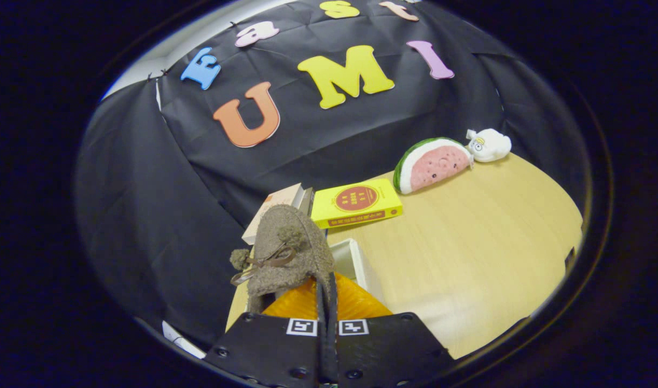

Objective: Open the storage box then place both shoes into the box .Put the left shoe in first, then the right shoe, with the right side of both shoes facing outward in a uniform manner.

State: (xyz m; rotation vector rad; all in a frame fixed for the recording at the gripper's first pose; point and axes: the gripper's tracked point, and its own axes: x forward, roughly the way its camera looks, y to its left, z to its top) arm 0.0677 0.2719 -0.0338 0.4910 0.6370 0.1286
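Above worktop: fingers pinched nearly closed on shoe rim, shoe just ahead, over box.

Black cloth wall, creased, pinned at the top, with a pale strip of room beyond its upper edge. Light wooden table below. Against the cloth: yellow book, a second, tan book beside it, watermelon-slice cushion, small white plush toy touching it.
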